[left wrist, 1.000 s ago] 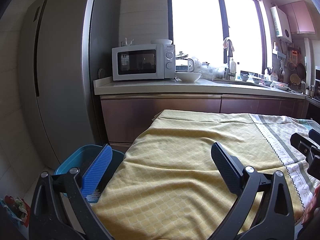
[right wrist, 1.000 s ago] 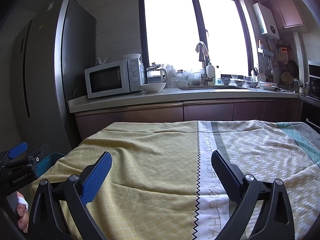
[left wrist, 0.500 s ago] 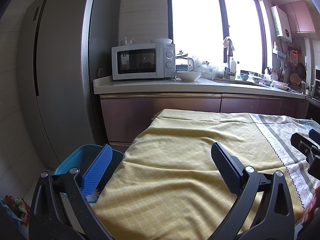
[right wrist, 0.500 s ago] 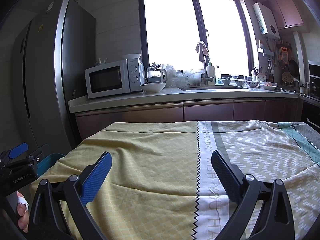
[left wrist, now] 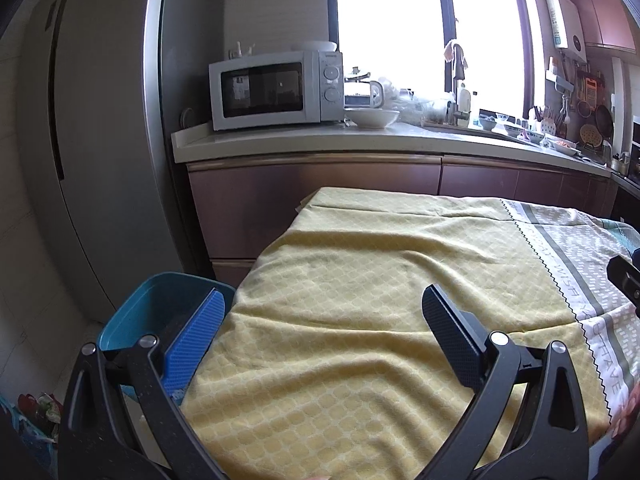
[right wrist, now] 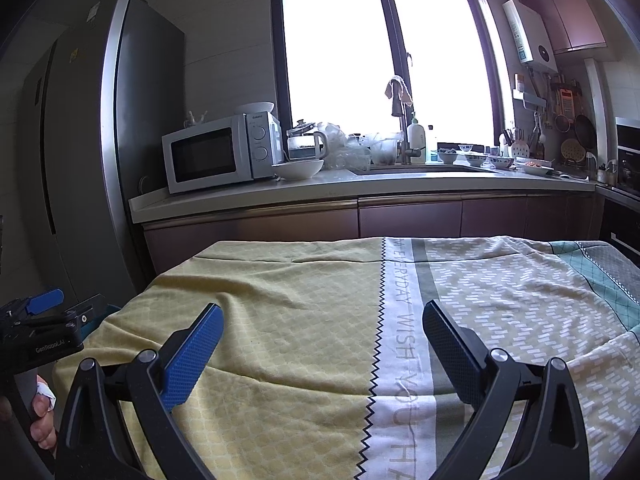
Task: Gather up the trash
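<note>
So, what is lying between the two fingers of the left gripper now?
Only bare yellow tablecloth shows between the open fingers of the left gripper in the left wrist view; the blue bin sits beside them.

A blue plastic rectangular bin point(left wrist: 168, 308) stands upright on the floor just beside the table's left edge (its inside is mostly hidden).
</note>
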`<state>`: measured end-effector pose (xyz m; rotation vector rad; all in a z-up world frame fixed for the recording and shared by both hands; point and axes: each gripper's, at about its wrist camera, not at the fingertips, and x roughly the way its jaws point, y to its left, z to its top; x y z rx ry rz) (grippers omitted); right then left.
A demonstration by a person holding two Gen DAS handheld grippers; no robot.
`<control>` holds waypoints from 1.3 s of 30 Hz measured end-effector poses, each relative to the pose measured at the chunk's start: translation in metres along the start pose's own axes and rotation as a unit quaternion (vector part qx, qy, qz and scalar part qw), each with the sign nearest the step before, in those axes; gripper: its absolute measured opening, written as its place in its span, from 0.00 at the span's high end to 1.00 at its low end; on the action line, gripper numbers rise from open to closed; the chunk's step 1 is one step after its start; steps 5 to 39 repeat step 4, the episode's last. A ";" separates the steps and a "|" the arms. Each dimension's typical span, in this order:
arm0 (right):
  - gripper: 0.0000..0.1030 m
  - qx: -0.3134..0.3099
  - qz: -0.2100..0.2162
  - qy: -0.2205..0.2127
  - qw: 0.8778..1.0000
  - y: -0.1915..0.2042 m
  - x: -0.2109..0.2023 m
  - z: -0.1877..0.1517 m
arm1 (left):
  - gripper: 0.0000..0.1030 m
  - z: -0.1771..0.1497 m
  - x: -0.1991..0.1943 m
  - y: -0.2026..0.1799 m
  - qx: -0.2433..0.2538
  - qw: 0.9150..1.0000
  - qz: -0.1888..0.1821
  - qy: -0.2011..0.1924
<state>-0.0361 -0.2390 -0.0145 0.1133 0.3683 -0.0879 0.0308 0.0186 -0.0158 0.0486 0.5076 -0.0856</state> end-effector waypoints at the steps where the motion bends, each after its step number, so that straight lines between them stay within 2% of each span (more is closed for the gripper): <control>1: 0.07 0.001 -0.003 0.002 1.000 -0.005 0.001 0.000 | 0.05 0.003 0.009 0.000 0.001 1.000 -0.004 0.014; 4: 0.06 0.008 -0.008 0.017 1.000 -0.022 0.007 0.001 | 0.05 0.011 0.040 -0.001 0.005 0.998 -0.013 0.056; 39: 0.06 0.008 -0.008 0.017 1.000 -0.022 0.007 0.001 | 0.05 0.011 0.040 -0.001 0.005 0.998 -0.013 0.056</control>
